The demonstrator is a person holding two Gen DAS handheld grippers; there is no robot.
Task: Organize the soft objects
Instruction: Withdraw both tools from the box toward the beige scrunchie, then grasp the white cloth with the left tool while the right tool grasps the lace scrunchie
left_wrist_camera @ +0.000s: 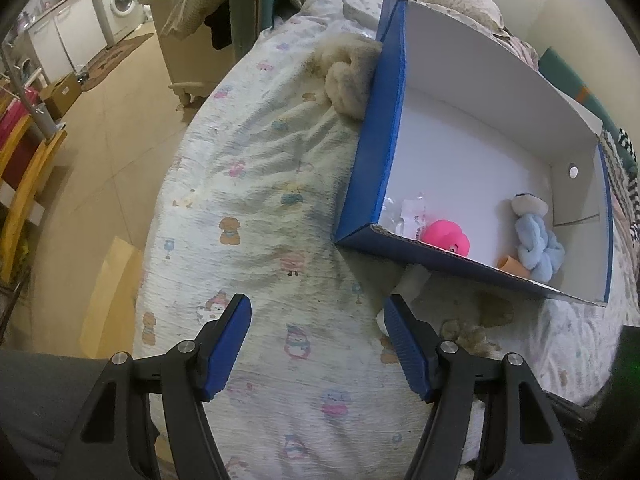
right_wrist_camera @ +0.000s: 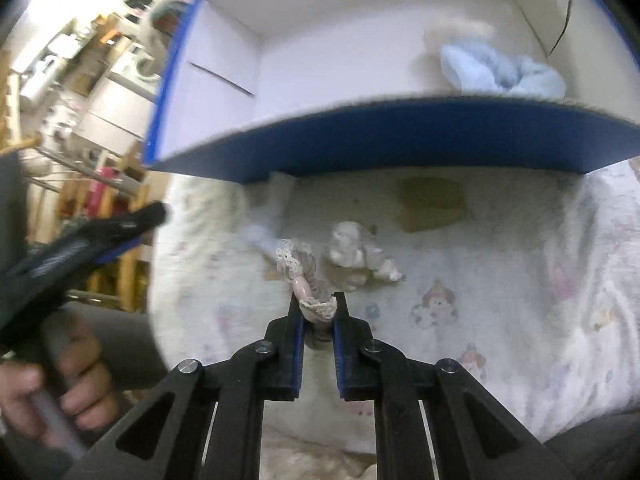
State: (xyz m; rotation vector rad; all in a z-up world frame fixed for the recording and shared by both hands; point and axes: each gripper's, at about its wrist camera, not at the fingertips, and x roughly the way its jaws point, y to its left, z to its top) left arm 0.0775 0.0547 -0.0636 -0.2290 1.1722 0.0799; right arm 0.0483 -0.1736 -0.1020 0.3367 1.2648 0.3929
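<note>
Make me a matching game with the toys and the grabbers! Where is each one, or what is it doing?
Things:
1. pink toy
2. light blue plush
3. fluffy beige plush
4. right hand-held gripper

Places or states:
A. outside the box, against its blue wall
B. shut on a small lacy toy
C. inside the box, next to some clear wrapping
D. inside the box, near the corner with the round hole

Pairs: 1-C, 2-D, 3-A, 4-B

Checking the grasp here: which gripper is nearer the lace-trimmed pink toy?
Right. The right gripper is shut on the lace-trimmed pink toy; the left gripper hangs open and empty above the bedsheet, off to its left.
</note>
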